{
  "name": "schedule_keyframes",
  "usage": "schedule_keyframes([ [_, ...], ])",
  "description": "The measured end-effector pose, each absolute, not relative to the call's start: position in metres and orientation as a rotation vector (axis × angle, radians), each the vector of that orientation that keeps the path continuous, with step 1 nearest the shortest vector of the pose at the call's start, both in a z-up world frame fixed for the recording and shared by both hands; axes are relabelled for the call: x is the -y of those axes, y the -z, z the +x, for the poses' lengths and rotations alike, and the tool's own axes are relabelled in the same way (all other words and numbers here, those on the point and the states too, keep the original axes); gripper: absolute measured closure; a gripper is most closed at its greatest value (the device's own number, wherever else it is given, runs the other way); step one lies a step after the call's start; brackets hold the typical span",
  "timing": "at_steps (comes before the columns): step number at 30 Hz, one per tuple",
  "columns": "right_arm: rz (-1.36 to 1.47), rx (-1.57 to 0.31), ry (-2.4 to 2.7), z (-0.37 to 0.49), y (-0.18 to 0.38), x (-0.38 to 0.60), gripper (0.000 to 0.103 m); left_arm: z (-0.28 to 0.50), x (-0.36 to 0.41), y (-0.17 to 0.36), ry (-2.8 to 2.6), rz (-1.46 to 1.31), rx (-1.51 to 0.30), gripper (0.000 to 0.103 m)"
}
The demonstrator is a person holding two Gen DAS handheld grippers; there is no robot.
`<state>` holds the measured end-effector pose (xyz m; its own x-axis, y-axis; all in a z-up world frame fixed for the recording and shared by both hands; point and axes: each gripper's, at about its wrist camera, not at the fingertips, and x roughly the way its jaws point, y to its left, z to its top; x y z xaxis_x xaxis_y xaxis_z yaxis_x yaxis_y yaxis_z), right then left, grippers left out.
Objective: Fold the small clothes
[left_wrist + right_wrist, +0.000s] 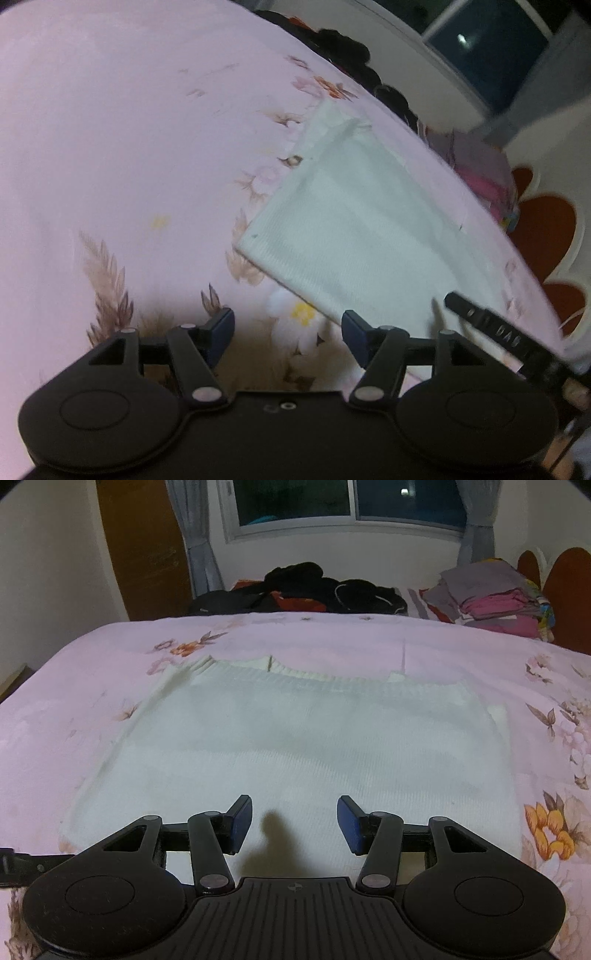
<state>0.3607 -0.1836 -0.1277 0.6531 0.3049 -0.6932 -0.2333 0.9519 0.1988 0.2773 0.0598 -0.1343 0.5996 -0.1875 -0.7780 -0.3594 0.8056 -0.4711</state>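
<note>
Where frame cuts it, white garment blurs.

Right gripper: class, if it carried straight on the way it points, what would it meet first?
Most likely the white knitted garment lying flat on the pink floral bedsheet. The right gripper has nothing between its open fingers; depth is hard to judge.

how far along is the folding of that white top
Done: the white top lies on the pink bedspread, sides seemingly folded in. In hand: nothing; right tongs and left tongs are open, empty. Left: fold it in half, add it to the folded stack.
</note>
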Motion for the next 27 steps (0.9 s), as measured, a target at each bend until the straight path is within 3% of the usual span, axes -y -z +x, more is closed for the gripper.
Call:
schedule_keyframes([
  [5,0.100,-0.810,-0.308,0.359,0.129,0.184,0.052,0.283,-0.064,0.146,-0.090,-0.793,-0.885,0.035],
  [14,0.061,-0.795,-0.286,0.375,0.133,0.180,0.052,0.325,-0.062,0.166,-0.081,-0.930,-0.710,0.037],
  [15,0.062,-0.785,-0.281,0.378,0.133,0.180,0.052,0.329,-0.061,0.167,-0.081,-0.934,-0.695,0.039],
  [17,0.054,-0.754,-0.261,0.382,0.131,0.179,0.052,0.334,-0.061,0.171,-0.090,-0.943,-0.682,0.064],
  [18,0.045,-0.752,-0.257,0.385,0.132,0.177,0.052,0.336,-0.063,0.175,-0.098,-0.956,-0.681,0.071],
  [19,0.036,-0.759,-0.255,0.389,0.136,0.175,0.052,0.338,-0.064,0.178,-0.105,-0.963,-0.683,0.085],
  [20,0.027,-0.768,-0.252,0.392,0.140,0.172,0.052,0.340,-0.066,0.181,-0.109,-0.966,-0.687,0.093],
  [27,-0.006,-0.790,-0.231,0.394,0.154,0.168,0.052,0.339,-0.060,0.163,-0.088,-0.866,-0.645,0.096],
])
